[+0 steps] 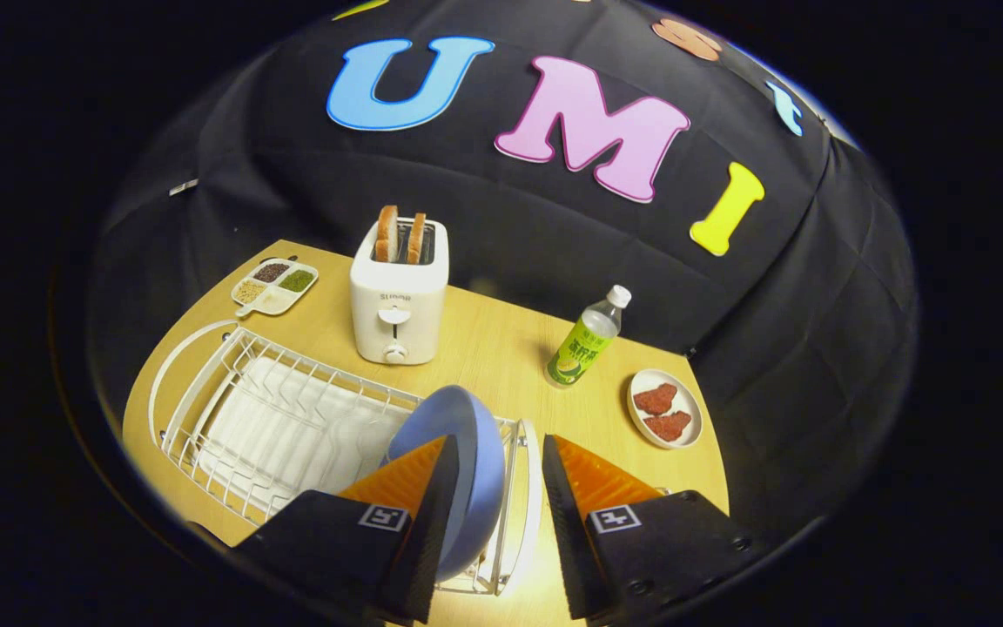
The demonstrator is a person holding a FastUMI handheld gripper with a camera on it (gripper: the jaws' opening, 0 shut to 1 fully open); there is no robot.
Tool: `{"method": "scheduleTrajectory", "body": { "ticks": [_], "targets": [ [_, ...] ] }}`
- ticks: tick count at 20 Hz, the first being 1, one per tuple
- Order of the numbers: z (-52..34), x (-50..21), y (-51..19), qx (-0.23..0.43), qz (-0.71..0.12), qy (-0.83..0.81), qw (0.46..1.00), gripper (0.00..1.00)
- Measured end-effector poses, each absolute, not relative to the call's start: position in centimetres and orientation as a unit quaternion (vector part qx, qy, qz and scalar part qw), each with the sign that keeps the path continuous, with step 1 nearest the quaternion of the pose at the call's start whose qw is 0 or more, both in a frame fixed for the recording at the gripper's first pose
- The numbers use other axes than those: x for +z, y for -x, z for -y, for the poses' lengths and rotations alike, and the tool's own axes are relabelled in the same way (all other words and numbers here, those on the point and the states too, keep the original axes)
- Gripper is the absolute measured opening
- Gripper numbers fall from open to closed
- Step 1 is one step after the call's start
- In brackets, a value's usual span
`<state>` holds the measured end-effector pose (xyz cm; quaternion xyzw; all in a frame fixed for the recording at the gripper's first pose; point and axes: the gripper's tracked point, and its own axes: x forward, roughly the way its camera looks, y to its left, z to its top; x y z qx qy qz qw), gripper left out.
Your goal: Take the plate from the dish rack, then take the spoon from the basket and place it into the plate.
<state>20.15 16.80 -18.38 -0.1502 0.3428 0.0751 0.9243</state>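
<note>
The gripper (494,453) is held open over the dish rack (232,418); the blue plate (475,453) is seen standing between its fingers, untouched by the right one.

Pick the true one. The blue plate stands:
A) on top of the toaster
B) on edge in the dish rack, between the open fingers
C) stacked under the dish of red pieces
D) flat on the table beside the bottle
B: the blue plate stands on edge in the white dish rack, its rim between the gripper fingers, which are apart.

The wooden table (484,348) carries a dish rack (275,418) at left, toaster (399,300) far, bottle (587,338), snack plate (665,407) right, divided dish (275,286) far left.
</note>
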Motion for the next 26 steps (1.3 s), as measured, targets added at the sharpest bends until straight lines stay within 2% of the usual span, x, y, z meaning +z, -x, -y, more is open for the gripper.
{"method": "scheduleTrajectory", "body": {
  "ticks": [2, 4, 6, 9, 21, 26],
  "targets": [
    [-16.2, -20.2, -19.8, 0.056, -0.379, 0.125, 0.915, 0.51],
    [-16.9, -21.3, -19.7, 0.058, -0.407, 0.089, 0.907, 0.49],
    [-17.3, -22.1, -19.6, 0.051, -0.428, 0.062, 0.9, 0.32],
    [-17.0, -21.9, -19.8, 0.018, -0.435, 0.039, 0.899, 0.26],
    [-18.7, -16.6, -21.2, -0.006, -0.339, 0.171, 0.925, 0.23],
    [-19.2, -13.8, -21.8, 0.005, -0.316, 0.15, 0.937, 0.23]
  ]
}}
